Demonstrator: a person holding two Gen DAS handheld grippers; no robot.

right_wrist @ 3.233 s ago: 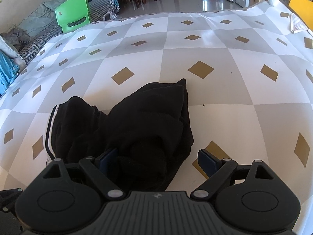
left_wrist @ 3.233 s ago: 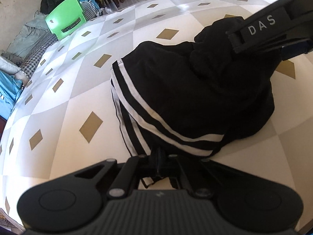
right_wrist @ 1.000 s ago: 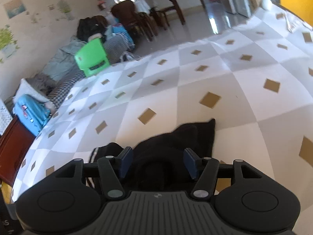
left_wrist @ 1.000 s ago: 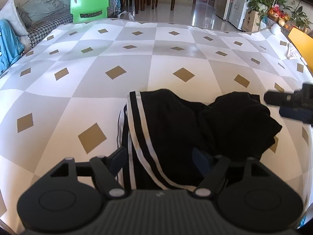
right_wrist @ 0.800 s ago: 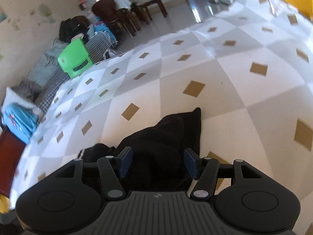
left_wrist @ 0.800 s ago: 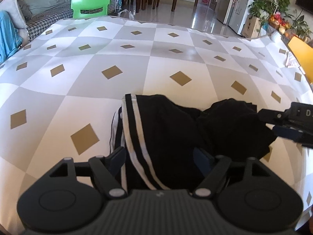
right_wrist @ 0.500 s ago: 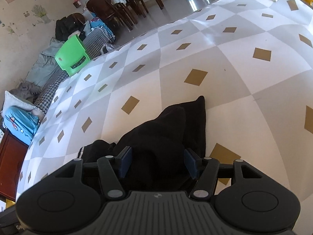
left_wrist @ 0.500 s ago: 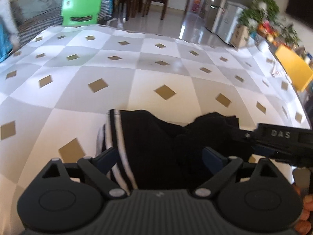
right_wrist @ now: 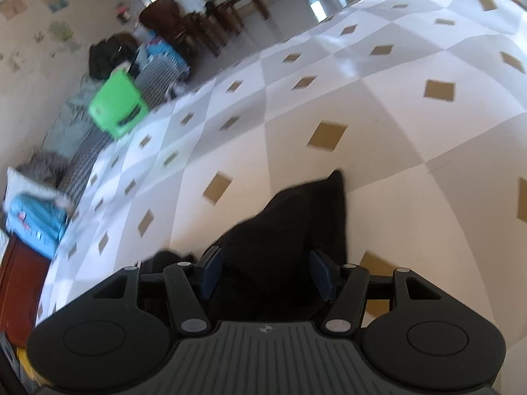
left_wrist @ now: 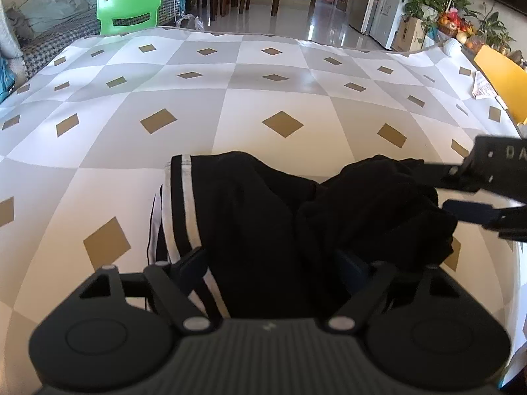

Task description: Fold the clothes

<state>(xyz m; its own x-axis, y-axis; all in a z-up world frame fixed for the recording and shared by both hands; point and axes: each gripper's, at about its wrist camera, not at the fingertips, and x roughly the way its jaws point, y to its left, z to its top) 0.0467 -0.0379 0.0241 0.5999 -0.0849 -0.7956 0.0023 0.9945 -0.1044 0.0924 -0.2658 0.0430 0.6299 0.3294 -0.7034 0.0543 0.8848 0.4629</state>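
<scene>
Lying bunched on the grey-and-white checked tablecloth with gold diamonds [left_wrist: 283, 75], the black garment with white side stripes [left_wrist: 263, 217] is a low heap near the table's front edge, stripes at its 9 o'clock side, a rumpled dark lump at 3 o'clock.

Left gripper [left_wrist: 273, 265]: jaws straddling the near hem, closing at this moment, cloth between them; pads not clearly pressing yet, so no grip.

Right gripper [right_wrist: 265, 271]: jaws standing partly apart around the dark lump. Fabric fills the gap, but whether the pads truly pinch it I cannot tell; the view is blurred.

Judgement: this looks like the pick-up before spreading. To do it well, each gripper should bite a single edge, not a wad of layers, then both draw apart evenly so the piece lies flat.

Green plastic chair [left_wrist: 130, 3] stands at 11 o'clock beyond the table; yellow chair [left_wrist: 504, 79] at 2 o'clock.
</scene>
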